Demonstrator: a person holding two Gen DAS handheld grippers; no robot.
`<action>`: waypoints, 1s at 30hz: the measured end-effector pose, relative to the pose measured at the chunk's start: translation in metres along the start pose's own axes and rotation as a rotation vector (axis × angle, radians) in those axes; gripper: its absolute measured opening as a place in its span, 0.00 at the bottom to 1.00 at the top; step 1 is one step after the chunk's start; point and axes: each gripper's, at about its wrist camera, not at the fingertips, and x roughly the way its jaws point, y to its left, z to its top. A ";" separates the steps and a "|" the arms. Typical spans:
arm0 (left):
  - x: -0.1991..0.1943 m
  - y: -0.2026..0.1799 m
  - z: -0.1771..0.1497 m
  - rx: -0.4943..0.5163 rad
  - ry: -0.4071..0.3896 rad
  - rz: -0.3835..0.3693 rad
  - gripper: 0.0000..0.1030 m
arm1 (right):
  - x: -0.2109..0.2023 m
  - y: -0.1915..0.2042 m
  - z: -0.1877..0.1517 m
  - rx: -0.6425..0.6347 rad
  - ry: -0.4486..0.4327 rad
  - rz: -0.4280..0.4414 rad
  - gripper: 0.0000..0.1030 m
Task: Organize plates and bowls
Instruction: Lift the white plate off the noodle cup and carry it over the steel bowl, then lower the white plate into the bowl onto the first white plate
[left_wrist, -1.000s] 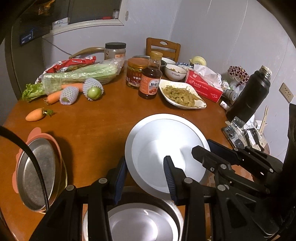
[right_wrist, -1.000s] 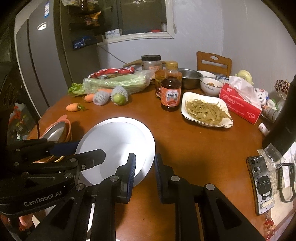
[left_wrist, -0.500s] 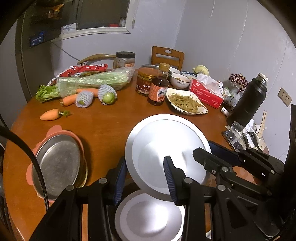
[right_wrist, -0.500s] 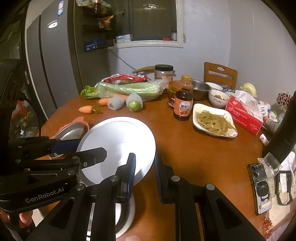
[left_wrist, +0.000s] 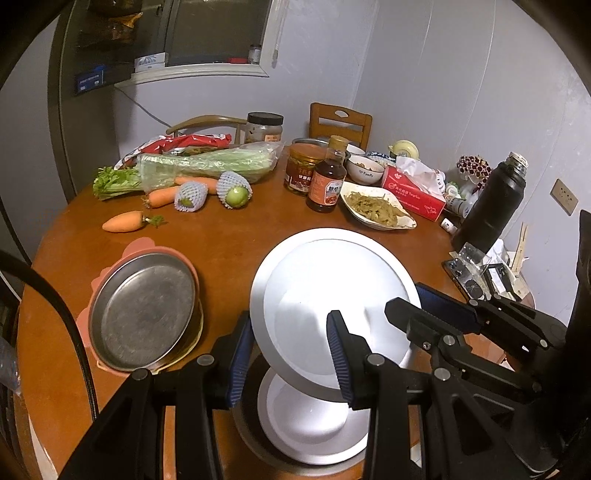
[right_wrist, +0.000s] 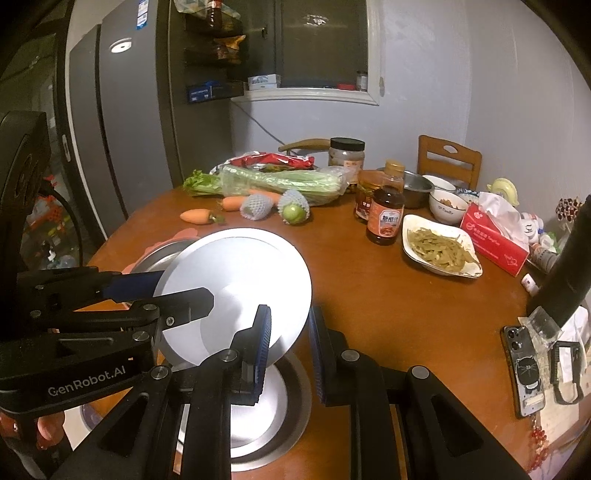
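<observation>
Both grippers hold the same white plate (left_wrist: 332, 295) by opposite edges, lifted clear and tilted above a stack of white dishes in a steel bowl (left_wrist: 306, 435) at the near edge of the table (left_wrist: 221, 243). The left gripper (left_wrist: 291, 354) clamps its near-left rim and the right gripper (right_wrist: 288, 347) its right rim, each set of jaws closed on the thin edge. The likeliest failure is a slip: a smooth rim pinched at two small spots can twist out if the hands move at different speeds or angles. Dropped, it would strike the dishes below. Swung left toward the steel plate (left_wrist: 144, 310) on its pink mat (left_wrist: 147, 245), it could clip that rim or the carrot (left_wrist: 123, 221)
</observation>
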 end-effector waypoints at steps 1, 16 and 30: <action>-0.001 0.001 -0.002 0.001 0.001 0.001 0.38 | -0.001 0.002 -0.001 -0.003 -0.001 0.001 0.21; -0.013 0.006 -0.033 -0.005 0.003 0.025 0.38 | -0.008 0.022 -0.027 -0.011 0.002 0.023 0.21; -0.012 -0.006 -0.049 0.025 0.020 0.043 0.38 | -0.013 0.018 -0.044 0.009 0.004 0.030 0.21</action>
